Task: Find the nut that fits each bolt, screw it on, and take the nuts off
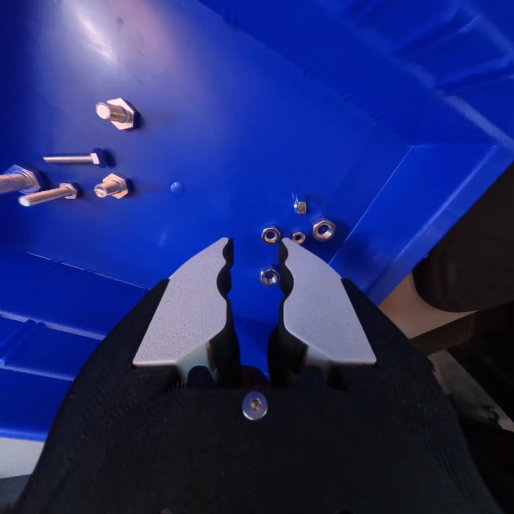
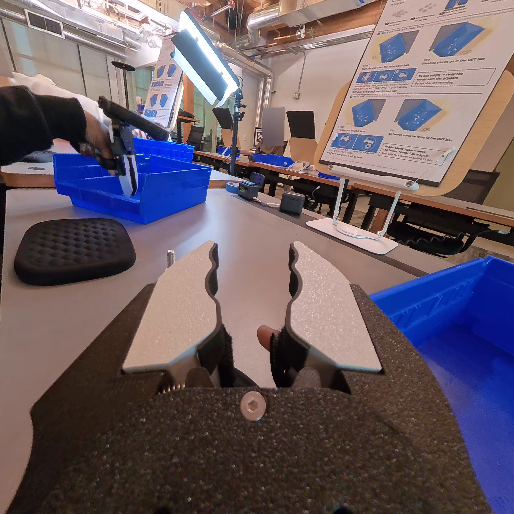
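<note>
left gripper, fingers spread with nothing pinched, reaches into the blue bin over a cluster of loose nuts. one nut lies on the bin floor between the fingers, close against the right finger; whether the pad touches it is hard to tell. four more nuts lie just past the tips, and the bolts lie well apart to the left. to pick cleanly, centre the nut between the pads before closing, and keep the tips off the neighbouring nuts. right gripper is spread and empty above the grey worktop, beside one upright bolt awaiting a matching nut.
</note>
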### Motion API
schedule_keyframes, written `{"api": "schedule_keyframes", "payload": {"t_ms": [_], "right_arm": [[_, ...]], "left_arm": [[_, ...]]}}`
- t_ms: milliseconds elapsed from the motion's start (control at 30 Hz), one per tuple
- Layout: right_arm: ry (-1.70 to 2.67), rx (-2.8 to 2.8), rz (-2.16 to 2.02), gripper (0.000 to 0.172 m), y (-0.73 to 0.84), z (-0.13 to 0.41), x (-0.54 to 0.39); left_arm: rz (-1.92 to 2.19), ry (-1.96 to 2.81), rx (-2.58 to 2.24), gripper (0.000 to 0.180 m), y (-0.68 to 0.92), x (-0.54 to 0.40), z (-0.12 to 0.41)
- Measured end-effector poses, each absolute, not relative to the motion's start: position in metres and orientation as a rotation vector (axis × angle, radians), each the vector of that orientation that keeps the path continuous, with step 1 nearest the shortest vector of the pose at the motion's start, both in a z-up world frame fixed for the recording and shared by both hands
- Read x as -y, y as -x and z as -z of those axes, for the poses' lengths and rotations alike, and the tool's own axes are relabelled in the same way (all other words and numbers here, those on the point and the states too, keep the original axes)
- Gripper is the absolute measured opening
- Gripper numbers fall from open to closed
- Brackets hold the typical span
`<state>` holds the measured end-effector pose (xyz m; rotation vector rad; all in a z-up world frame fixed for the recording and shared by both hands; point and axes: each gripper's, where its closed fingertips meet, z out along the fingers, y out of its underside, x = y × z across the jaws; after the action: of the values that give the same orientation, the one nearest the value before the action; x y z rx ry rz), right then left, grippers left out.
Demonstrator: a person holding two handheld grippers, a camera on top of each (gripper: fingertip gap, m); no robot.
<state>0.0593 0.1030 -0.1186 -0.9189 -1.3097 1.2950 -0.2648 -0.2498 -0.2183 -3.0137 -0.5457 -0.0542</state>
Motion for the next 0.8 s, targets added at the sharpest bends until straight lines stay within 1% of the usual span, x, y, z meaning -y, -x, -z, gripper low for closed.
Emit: {"api": "schedule_keyframes", "payload": {"t_ms": [333,367,433,500,533,600,800], "right_arm": [[0.927,1.311,-1.295,0.049,-0.059,0.119,-0.104],[0.927,1.311,-1.294,0.049,-0.059,0.119,-0.103],[0.925,1.31,-1.292,0.049,-0.059,0.119,-0.103],[0.924,1.309,-1.292,0.049,-0.059,0.119,-0.103],[0.924,1.309,-1.293,0.049,-0.059,0.119,-0.104],[0.925,1.308,-1.294,0.049,-0.059,0.119,-0.104],[0.923,1.306,-1.293,0.049,-0.059,0.119,-0.104]], "left_arm": [[0.087,3.066,0.48,0.032,0.257,0.246,0.237],[0.078,3.076,0.479,0.031,0.257,0.246,0.239],[0.084,3.075,0.479,0.022,0.257,0.246,0.239],[0.065,3.085,0.48,0.02,0.258,0.247,0.24],[0.069,3.089,0.484,0.021,0.258,0.248,0.239],[0.057,3.106,0.502,0.038,0.259,0.251,0.238],[0.038,3.136,0.491,0.04,0.254,0.271,0.218]]}}
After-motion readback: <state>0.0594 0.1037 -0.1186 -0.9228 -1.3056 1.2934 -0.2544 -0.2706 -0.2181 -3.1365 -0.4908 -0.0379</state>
